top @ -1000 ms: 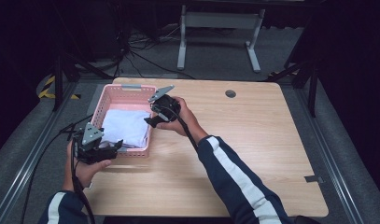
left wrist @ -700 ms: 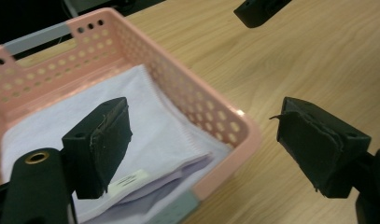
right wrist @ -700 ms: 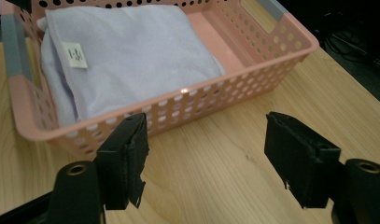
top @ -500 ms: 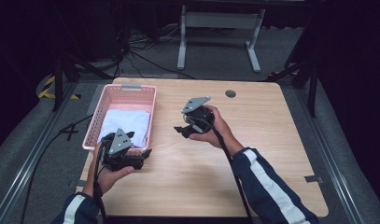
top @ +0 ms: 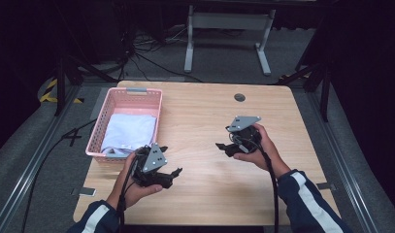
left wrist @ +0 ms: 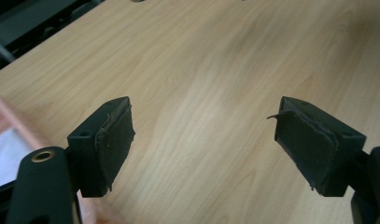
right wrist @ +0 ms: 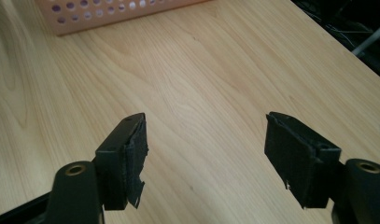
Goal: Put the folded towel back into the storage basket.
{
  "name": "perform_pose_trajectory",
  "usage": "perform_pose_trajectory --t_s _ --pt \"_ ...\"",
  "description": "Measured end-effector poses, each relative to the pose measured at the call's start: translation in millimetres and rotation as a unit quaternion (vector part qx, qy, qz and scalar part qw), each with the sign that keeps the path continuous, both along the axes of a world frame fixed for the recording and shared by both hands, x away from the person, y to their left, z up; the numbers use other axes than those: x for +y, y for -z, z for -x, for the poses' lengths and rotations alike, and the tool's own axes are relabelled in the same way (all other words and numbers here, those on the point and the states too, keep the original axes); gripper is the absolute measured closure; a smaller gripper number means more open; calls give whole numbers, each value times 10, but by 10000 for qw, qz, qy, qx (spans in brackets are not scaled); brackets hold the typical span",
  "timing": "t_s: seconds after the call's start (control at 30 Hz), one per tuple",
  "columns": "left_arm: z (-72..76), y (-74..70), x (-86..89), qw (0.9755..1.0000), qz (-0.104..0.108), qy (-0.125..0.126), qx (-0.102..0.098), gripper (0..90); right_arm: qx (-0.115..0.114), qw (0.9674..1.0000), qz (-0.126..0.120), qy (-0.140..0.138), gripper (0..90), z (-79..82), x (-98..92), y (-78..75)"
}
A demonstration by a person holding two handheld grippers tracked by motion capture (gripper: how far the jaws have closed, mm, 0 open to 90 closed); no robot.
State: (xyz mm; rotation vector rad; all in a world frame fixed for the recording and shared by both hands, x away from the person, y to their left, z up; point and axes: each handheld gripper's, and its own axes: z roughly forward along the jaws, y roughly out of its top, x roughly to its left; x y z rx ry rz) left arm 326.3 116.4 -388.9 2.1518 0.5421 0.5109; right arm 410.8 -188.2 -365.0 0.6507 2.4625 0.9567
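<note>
Cloth (top: 131,132), pale blue-white & folded, lies inside the pink basket (top: 158,110) at the desk's (top: 209,111) left-rear; we judge it the thing in hand, since it sits nearest the left claw (top: 172,171). We'd expect it light, soft, floppy: no stiffness, so it'll sag & unfold if lifted by one corner. Not fragile, not slippery against those rubbery pads. Best hold, we think: pinch a folded edge w/ both claws, well apart, so the fold keeps.

Left claw (left wrist: 204,140) gapes wide, nothing between its pads, bare wood under it. Right claw (right wrist: 206,149) likewise spread wide, empty; it sits well apart from the basket in the high view (top: 223,145).

High view gives the whole layout: both hands, basket, cloth in it. Left claw view adds pad wear up close plus a sliver of white cloth (left wrist: 3,156) at its left edge. Right claw view catches the basket's perforated wall (right wrist: 113,11), but not what's inside.
</note>
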Motion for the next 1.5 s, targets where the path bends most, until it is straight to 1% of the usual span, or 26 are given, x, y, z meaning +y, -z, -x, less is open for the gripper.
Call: perform_pose_trajectory --t_s 0.1,0.13,0.2,0.23,0.3,0.33,0.37,0.43,0.5,0.6,0.7,0.73,0.77,0.83,0.87,0.93,0.97,1.0,1.03,1.07,1.1,1.13,1.17,1.2,1.4,1.5 --pt "9 42 -74 9999 -72 118 10 207 -10 9999 78 70 303 106 -144 54" --pt "9 69 -105 9998 -96 163 31 207 -10 9999 78 70 303 106 -144 54" --pt "7 129 -164 9993 -255 263 119 205 58 9998 126 108 297 223 -278 138" --pt "3 155 -182 9991 -272 306 147 205 58 9998 126 108 297 223 -278 138" --pt "-2 227 -234 9983 -364 378 240 207 58 9997 207 144 294 294 -355 207" --pt "-1 268 -265 9978 -438 422 274 207 60 9994 270 209 294 356 -441 286" --pt "-1 295 -287 9969 -547 481 304 207 60 9994 270 209 294 356 -441 286" --pt "0 354 -333 9958 -652 560 314 208 99 9991 283 292 294 418 -535 376" --pt "-2 396 -364 9944 -781 647 281 207 162 9987 250 410 295 478 -645 460" --pt "-31 488 -404 9929 -815 764 399 209 191 9980 196 574 289 577 -856 602" --pt "-58 579 -429 9908 -917 850 518 212 315 9967 102 748 284 678 -1055 732" --pt "-58 579 -429 9908 -917 850 518 212 315 9967 102 748 284 678 -1055 732" --pt "-79 641 -443 9900 -929 889 588 212 369 9962 17 787 279 741 -1181 821" --pt "-91 674 -448 9894 -967 907 594 212 399 9961 -3 792 275 771 -1226 855" --pt "-100 703 -449 9886 -1010 892 675 210 419 9958 -31 810 276 794 -1273 881" --pt "-134 762 -449 9876 -961 924 834 211 498 9944 -180 916 272 830 -1374 933" --pt "-153 789 -441 9876 -830 948 941 206 531 9937 -236 962 264 837 -1404 952" --pt "-169 798 -440 9874 -763 976 988 204 626 9914 -451 1052 262 849 -1466 982" --pt "-169 798 -440 9874 -763 976 988 203 626 9914 -451 1052 262 849 -1466 982" --pt "-173 802 -439 9873 -756 988 993 196 630 9894 -624 1146 249 868 -1534 1010" --pt "-180 813 -441 9875 -706 1015 980 196 630 9894 -624 1146 249 868 -1534 1010" --pt "-209 844 -420 9865 -544 985 1192 180 567 9891 -709 1160 243 883 -1552 1032" --pt "-209 844 -420 9865 -544 985 1192 168 574 9889 -713 1171 242 887 -1554 1031" --pt "-207 877 -402 9879 -389 973 1146 158 572 9889 -707 1172 238 886 -1554 1032" --pt "-224 879 -416 9876 -398 1011 1137 139 571 9888 -702 1183 233 885 -1553 1033" --pt "-233 874 -420 9870 -459 1033 1143 127 570 9891 -688 1167 228 880 -1556 1033"
